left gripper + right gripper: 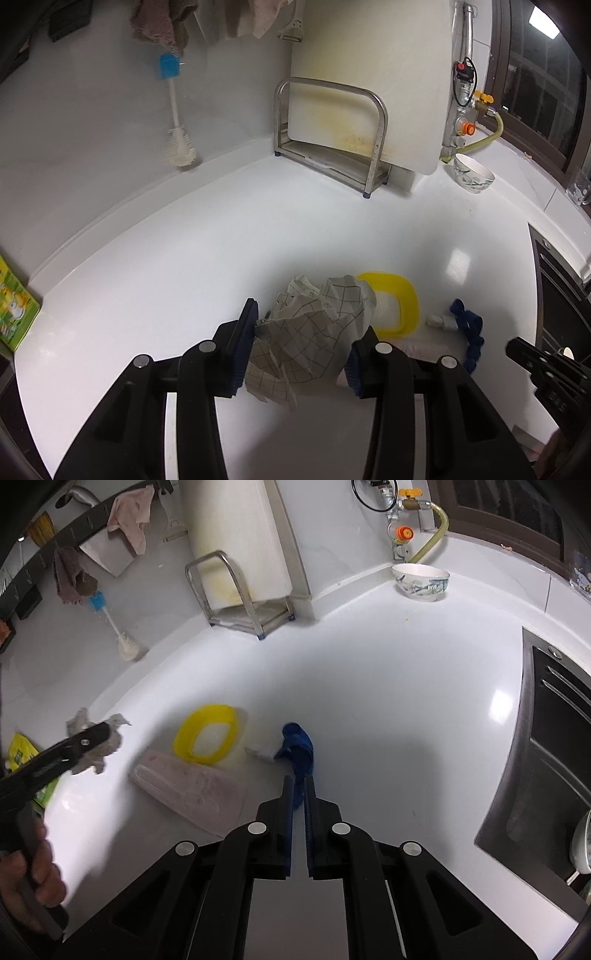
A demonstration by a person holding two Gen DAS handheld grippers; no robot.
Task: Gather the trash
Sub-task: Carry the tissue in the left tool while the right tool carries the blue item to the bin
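Observation:
My left gripper is shut on a crumpled sheet of grid-lined paper, held just above the white counter. The right wrist view shows the same gripper and paper at the left. My right gripper is shut, and a blue strap lies right at its tips. Whether the strap is pinched I cannot tell. The left wrist view shows a gap between strap and right gripper. On the counter lie a yellow ring, a pinkish plastic wrapper and a small white scrap.
A cutting board stands in a metal rack at the back wall, with a patterned bowl to its right. A bottle brush leans at the back left. A steel sink lies to the right, a green packet far left.

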